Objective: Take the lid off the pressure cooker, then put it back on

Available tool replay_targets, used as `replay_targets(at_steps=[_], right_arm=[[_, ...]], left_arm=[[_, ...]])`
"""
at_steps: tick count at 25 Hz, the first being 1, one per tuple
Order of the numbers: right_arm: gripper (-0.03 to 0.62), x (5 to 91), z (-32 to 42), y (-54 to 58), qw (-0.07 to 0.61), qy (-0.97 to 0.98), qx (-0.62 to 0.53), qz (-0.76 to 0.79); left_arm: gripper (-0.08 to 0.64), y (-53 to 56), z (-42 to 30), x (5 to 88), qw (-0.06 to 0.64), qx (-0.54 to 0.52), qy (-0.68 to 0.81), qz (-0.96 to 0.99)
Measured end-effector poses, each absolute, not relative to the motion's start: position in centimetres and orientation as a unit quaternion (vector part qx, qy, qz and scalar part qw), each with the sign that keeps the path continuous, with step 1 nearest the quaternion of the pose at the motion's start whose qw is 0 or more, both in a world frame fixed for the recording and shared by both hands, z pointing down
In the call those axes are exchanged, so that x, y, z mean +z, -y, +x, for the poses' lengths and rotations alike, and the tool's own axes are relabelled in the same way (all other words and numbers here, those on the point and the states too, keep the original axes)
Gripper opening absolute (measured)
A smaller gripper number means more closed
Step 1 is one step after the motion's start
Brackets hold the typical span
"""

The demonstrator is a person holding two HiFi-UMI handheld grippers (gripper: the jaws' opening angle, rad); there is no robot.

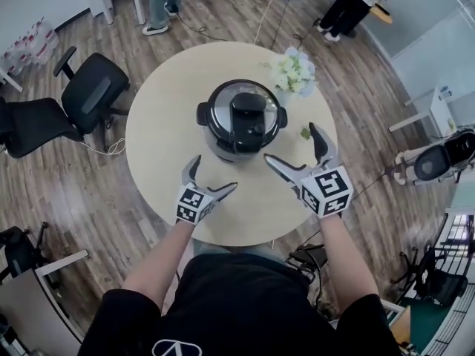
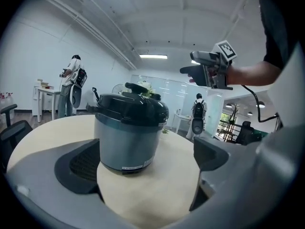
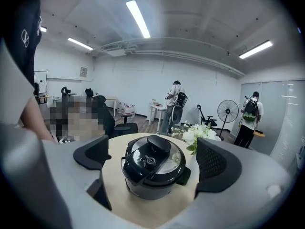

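A grey pressure cooker (image 1: pixel 241 121) with its black lid (image 1: pixel 243 114) closed on it stands in the middle of the round beige table (image 1: pixel 159 132). In the head view my left gripper (image 1: pixel 211 176) is open near the table's front edge, left of and below the cooker. My right gripper (image 1: pixel 293 148) is open too, raised at the cooker's front right. In the left gripper view the cooker (image 2: pixel 129 132) sits just beyond the open jaws. The right gripper view looks down on the lid (image 3: pixel 153 164) with its black handle, between wide-spread jaws. Neither gripper touches the cooker.
A bunch of white flowers (image 1: pixel 294 71) stands on the table behind the cooker to the right. Black office chairs (image 1: pixel 70 102) stand on the wooden floor at the left. People stand at the room's far side (image 1: pixel 159 6).
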State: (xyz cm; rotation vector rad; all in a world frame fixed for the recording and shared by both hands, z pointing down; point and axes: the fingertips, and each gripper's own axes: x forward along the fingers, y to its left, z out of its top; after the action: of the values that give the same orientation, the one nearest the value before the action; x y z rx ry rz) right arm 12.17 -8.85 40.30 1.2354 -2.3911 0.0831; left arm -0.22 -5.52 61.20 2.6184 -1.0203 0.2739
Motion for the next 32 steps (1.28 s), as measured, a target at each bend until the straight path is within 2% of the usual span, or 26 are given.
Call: replay_targets(at_steps=[16, 21, 32], right_arm=[[0.584, 43.4, 9.0, 18.0, 0.283, 0.893, 0.034, 0.348], [0.559, 45.5, 8.1, 19.3, 0.311, 0.894, 0.041, 0.319], [0.502, 51.8, 6.6, 22.4, 0.446, 0.869, 0.047, 0.208]], left_arm=[[0.590, 12.6, 2.2, 64.9, 0.137, 0.172, 0.333, 0.917], [0.591, 13.0, 2.1, 65.4, 0.132, 0.179, 0.344, 0.912], [0.591, 13.6, 2.4, 65.7, 0.130, 0.188, 0.354, 0.907]])
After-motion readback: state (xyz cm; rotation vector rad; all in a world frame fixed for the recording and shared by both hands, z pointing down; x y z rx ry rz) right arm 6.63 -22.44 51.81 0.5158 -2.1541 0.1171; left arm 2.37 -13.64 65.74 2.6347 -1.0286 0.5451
